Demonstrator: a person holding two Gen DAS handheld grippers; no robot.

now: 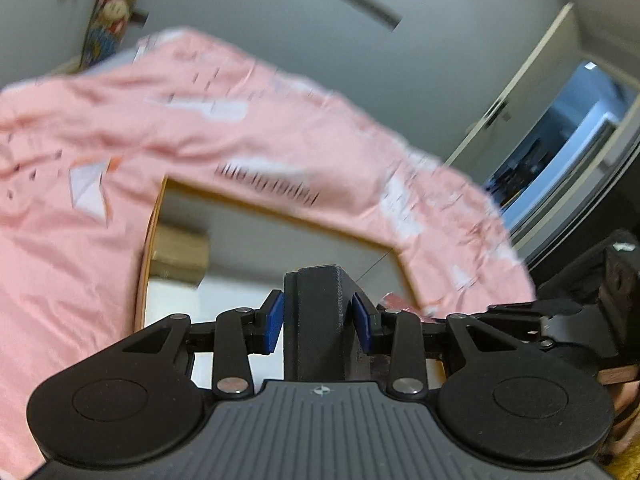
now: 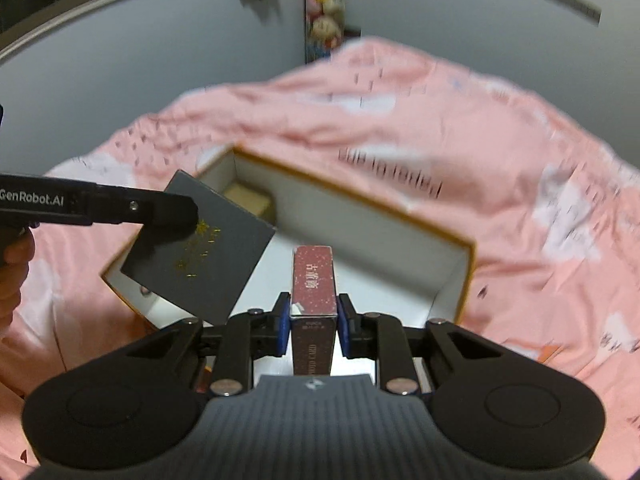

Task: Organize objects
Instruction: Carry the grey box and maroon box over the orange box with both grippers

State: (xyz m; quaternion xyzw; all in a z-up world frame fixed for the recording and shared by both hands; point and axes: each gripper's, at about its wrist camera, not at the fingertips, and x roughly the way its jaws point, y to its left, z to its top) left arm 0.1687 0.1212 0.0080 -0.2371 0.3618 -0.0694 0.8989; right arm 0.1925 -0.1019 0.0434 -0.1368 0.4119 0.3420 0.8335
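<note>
Both fingers (image 2: 285,322) w/ boxes (image 2: 314,280) over tray (image 2: 400,210)

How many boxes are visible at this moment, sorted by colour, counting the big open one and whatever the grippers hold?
Dark grey box, held in the left gripper: 1
Maroon speckled box, held in the right gripper: 1
Large open box with orange rim: 1
Small tan box inside the open box: 1
Total: 4
</note>
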